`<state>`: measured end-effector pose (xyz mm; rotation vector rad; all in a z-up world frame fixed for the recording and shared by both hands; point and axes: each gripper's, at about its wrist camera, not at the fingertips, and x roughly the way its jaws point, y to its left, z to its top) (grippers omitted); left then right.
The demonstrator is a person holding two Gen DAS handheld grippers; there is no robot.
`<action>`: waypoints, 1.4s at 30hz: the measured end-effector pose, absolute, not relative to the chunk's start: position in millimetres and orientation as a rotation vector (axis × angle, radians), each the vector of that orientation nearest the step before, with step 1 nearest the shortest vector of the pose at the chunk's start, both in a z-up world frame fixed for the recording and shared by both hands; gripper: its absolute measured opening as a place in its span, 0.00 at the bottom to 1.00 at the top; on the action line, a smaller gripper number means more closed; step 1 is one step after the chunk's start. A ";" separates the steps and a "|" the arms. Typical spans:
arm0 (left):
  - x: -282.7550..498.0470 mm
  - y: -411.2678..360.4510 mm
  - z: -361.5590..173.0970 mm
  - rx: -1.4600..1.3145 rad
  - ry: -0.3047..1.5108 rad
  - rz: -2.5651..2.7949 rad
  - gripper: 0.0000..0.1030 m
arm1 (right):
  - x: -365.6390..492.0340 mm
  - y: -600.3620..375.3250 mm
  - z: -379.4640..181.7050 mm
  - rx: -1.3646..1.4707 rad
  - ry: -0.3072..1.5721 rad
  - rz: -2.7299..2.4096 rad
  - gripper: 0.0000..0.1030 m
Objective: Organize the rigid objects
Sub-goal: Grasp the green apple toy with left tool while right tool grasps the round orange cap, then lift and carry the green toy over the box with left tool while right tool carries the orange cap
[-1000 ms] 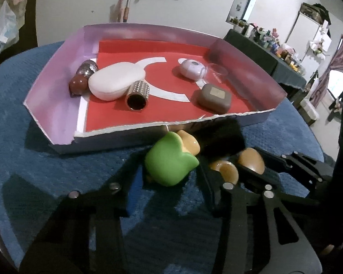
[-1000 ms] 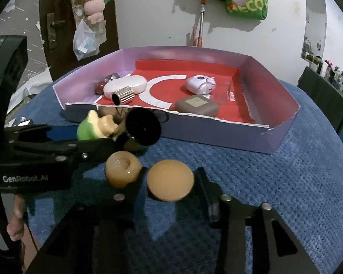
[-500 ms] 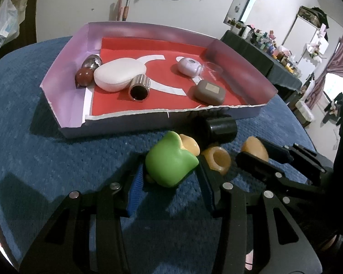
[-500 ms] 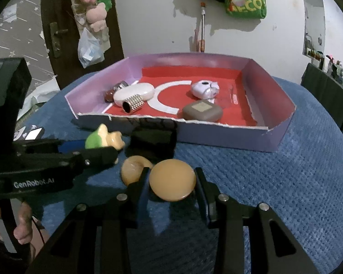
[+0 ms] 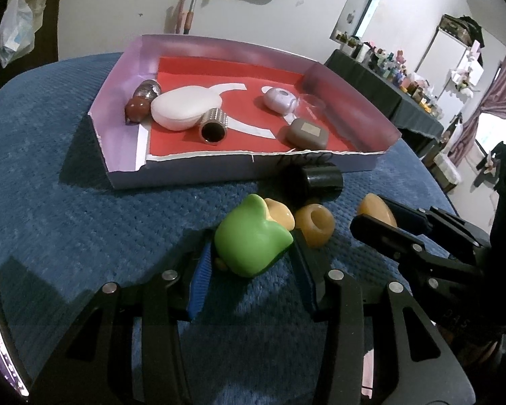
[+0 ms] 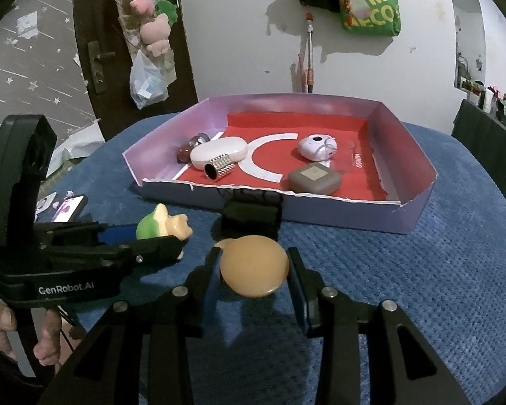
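Now you're mid-pickup: left gripper (image 5: 249, 253) fingers closed on the green toy (image 5: 253, 244), right gripper (image 6: 253, 270) fingers pinching the tan disc (image 6: 254, 265), both near the tray (image 6: 337, 216). Next, carry each over its near wall and release inside.

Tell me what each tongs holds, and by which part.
The left tongs grip the green toy by its two sides. The right tongs grip the orange disc by its opposite edges.
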<state>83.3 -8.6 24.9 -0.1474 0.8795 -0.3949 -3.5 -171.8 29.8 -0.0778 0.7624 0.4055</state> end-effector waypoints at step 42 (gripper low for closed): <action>103.7 -20.6 87.8 -0.107 0.773 -0.462 0.41 | 13.6 -168.9 68.5 -0.073 0.717 0.496 0.38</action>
